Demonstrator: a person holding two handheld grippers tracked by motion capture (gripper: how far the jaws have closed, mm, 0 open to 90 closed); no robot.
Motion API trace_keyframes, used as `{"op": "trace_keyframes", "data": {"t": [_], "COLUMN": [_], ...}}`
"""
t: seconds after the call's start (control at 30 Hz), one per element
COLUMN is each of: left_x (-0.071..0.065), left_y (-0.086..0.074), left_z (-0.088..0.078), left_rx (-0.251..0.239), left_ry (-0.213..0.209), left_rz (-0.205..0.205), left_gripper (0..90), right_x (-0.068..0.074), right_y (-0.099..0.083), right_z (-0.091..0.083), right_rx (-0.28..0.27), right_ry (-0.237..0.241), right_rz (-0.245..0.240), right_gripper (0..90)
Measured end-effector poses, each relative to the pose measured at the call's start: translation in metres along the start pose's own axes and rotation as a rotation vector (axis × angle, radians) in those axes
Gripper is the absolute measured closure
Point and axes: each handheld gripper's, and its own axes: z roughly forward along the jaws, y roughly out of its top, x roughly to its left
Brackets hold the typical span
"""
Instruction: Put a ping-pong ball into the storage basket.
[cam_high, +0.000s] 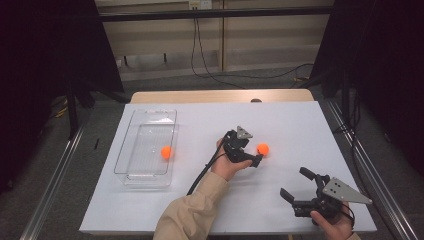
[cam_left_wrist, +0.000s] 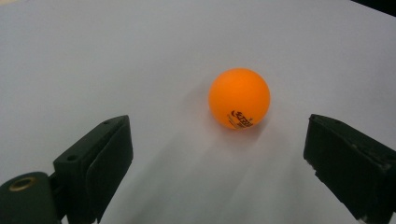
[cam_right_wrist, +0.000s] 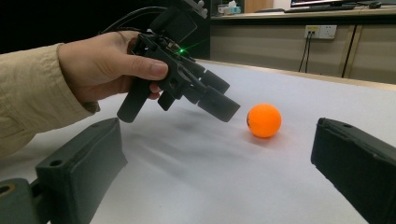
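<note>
An orange ball (cam_high: 263, 149) (cam_left_wrist: 239, 98) (cam_right_wrist: 264, 120) rests on the white table top, right of centre. My left gripper (cam_high: 254, 154) (cam_left_wrist: 219, 135) (cam_right_wrist: 219, 100) slants down toward it from the left, open. The ball lies just beyond the jaw tips, with no pad touching it. A second orange ball (cam_high: 166, 152) lies inside a clear plastic tray (cam_high: 150, 113) at the table's left. My right gripper (cam_high: 295, 182) (cam_right_wrist: 219, 135) is held near the front right corner, open and empty, pointing toward the first ball and the left hand.
The white sheet (cam_high: 200, 200) covers the table, with a wooden edge (cam_high: 220, 95) showing at the back. Black frames and cables stand beyond the table. A beige sleeve (cam_high: 187, 212) comes in from the front edge.
</note>
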Motion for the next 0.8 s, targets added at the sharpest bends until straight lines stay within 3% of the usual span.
{"op": "trace_keyframes", "data": {"t": [0.8], "left_x": [-0.0016], "left_y": [0.0052], "left_z": [0.0096], "left_rx": [-0.011], "left_ry": [-0.005], "left_rz": [-0.010], "left_gripper": [8.2], "right_x": [0.0000], "right_y": [0.0000], "right_z": [0.0000], "right_rx": [0.000], "right_ry": [0.002], "right_rz": [0.000], "right_gripper": [1.8]}}
